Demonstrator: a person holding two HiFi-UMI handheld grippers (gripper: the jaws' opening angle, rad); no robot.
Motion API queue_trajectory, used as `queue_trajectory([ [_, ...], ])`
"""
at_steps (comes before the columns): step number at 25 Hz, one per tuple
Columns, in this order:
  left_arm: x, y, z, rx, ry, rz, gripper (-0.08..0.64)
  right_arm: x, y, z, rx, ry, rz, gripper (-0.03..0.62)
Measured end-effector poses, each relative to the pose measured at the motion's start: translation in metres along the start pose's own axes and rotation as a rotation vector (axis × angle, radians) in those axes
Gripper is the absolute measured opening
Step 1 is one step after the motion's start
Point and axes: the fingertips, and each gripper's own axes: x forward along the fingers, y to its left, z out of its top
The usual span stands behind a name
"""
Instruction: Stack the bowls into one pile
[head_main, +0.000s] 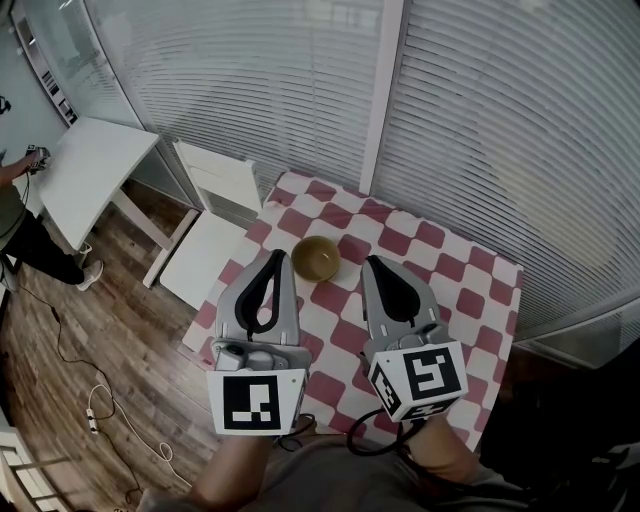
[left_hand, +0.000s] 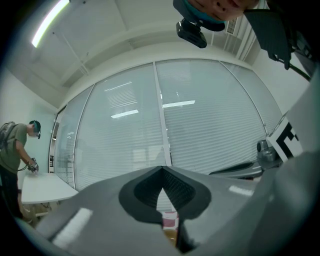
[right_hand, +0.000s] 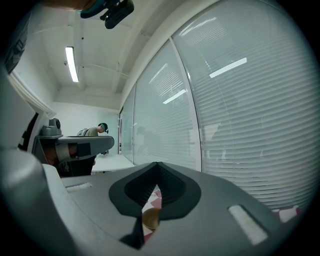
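Note:
An olive-yellow bowl (head_main: 316, 258) stands on the red-and-white checked tablecloth (head_main: 440, 260), toward the table's far side; whether it is one bowl or a pile cannot be told. My left gripper (head_main: 276, 254) hangs just left of the bowl, its jaws closed together with nothing between them. At the bowl's right is my right gripper (head_main: 374, 261), also shut and empty. In the right gripper view the bowl (right_hand: 150, 218) shows through the slot below the closed jaw tips (right_hand: 157, 164). The left gripper view shows its tips (left_hand: 161, 167) meeting, with a sliver of cloth (left_hand: 170, 219) below.
Window blinds (head_main: 480, 120) run close behind the table. A white table (head_main: 90, 170) and two white benches (head_main: 218, 176) (head_main: 200, 256) stand to the left on the wooden floor. A person (head_main: 20, 235) stands at the far left. A cable (head_main: 100, 400) lies on the floor.

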Motion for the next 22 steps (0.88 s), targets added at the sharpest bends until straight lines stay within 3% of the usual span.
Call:
queue_trajectory([
  [22,0.0052,-0.0038,-0.0008,0.004,0.001,-0.013,0.0,0.0005,-0.0036,-0.0009,0.0,-0.002,-0.006,0.026],
])
